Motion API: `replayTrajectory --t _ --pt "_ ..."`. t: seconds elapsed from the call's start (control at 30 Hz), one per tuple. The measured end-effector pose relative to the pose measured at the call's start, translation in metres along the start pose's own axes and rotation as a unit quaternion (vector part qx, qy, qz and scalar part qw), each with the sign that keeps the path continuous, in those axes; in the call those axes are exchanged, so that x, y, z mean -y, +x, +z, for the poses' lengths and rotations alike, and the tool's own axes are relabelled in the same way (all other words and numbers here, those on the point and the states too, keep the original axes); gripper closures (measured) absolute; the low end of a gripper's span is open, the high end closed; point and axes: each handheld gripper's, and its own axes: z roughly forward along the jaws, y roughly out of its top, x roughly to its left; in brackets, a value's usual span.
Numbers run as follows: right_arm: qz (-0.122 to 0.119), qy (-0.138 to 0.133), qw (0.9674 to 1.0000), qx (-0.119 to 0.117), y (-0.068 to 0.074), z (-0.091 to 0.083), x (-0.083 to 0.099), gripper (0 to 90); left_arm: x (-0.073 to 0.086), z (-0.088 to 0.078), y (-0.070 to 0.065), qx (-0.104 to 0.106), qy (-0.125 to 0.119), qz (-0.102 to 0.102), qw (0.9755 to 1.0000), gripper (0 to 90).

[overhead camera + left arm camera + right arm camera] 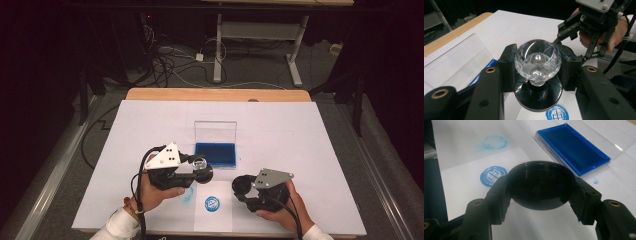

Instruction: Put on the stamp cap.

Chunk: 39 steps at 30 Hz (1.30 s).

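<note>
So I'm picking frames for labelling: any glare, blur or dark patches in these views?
High view: the white sheet is evenly lit, the room behind falls to near black. Left gripper view: bright reflections on the crystal stamp handle, near gripper arms soft. Right gripper view: black cap sharp with faint sheen, blue ink pad slightly soft.

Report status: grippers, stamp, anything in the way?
Left gripper shut on stamp. Right gripper shut on cap. Blue print on paper; ink pad open, clear.
</note>
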Motion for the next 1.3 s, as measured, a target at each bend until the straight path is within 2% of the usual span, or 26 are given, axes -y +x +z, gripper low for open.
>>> replayTrajectory --t 0.2,0.3,0.4,0.57,0.63,0.8,0.93,1.03,1.17,1.3 --pt "-0.014 0.006 0.9998 -0.009 0.007 0.013 -0.009 38.5 -0.001 0.008 0.001 0.017 -0.006 -0.007 0.9998 54.3" --pt "-0.014 0.001 0.9998 -0.011 0.008 0.019 -0.014 38.5 -0.004 0.011 0.000 0.026 -0.013 -0.009 0.9995 54.3" --pt "-0.015 -0.016 0.9997 -0.011 0.010 0.024 -0.021 38.5 -0.008 0.013 -0.002 0.034 -0.022 -0.008 0.9992 54.3" --pt "-0.004 -0.038 0.9991 -0.018 0.012 0.029 -0.030 38.5 -0.011 0.017 -0.004 0.033 -0.028 -0.004 0.9990 54.3" --pt "0.001 -0.047 0.9987 -0.022 0.013 0.029 -0.033 38.5 -0.011 0.018 -0.003 0.040 -0.034 -0.006 0.9986 54.3" --pt "0.006 -0.062 0.9977 -0.027 0.014 0.030 -0.038 38.5 -0.009 0.021 -0.004 0.037 -0.037 -0.003 0.9986 54.3" --pt "0.029 -0.075 0.9958 -0.043 0.013 0.028 -0.039 38.5 -0.007 0.023 -0.004 0.040 -0.043 -0.006 0.9982 54.3" --pt "0.032 -0.087 0.9946 -0.047 0.012 0.025 -0.040 38.5 -0.005 0.026 -0.008 0.037 -0.046 0.007 0.9982 54.3" --pt "0.034 -0.084 0.9948 -0.045 0.012 0.024 -0.039 38.5 -0.003 0.028 -0.007 0.040 -0.048 0.002 0.9981 54.3" --pt "0.034 -0.080 0.9953 -0.043 0.012 0.025 -0.037 38.5 0.002 0.030 -0.005 0.049 -0.056 -0.013 0.9972 54.3"
